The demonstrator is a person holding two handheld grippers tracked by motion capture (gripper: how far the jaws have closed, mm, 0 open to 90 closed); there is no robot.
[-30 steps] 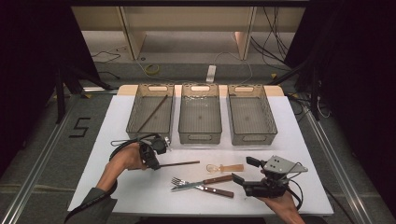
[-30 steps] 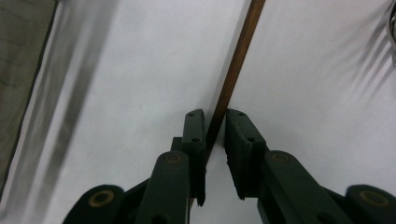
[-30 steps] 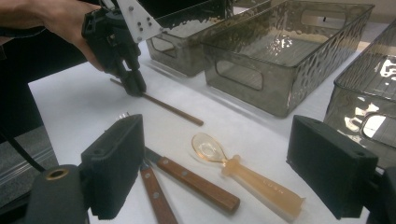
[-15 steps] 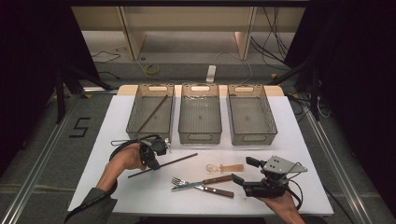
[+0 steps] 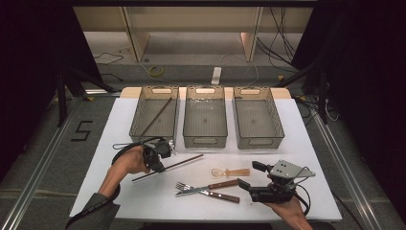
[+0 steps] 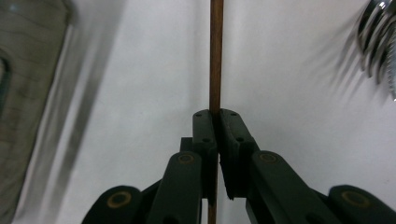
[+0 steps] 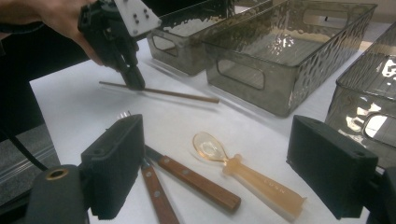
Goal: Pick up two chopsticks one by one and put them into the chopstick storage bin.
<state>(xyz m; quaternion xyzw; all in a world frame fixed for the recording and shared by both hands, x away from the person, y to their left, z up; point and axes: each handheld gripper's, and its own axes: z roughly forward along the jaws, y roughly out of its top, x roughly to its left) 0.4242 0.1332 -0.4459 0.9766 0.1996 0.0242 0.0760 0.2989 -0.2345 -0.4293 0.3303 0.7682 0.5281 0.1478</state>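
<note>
Brown wooden chopstick (image 5: 168, 167) is lying slanted on the white table (image 5: 306, 143), and the left gripper (image 5: 155, 160) is pinching it. Up close, thin stick (image 6: 215, 51) is sitting tight between closed jaws. Right gripper (image 7: 219, 172) is hanging wide open, empty, above an amber plastic spoon (image 7: 243, 175).

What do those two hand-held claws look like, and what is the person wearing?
Both the left claw and right claw are black, with blocky black fingers. The right carries a grey three-cornered plate; black cables trail behind. A dark sleeve covers the left forearm.
</note>
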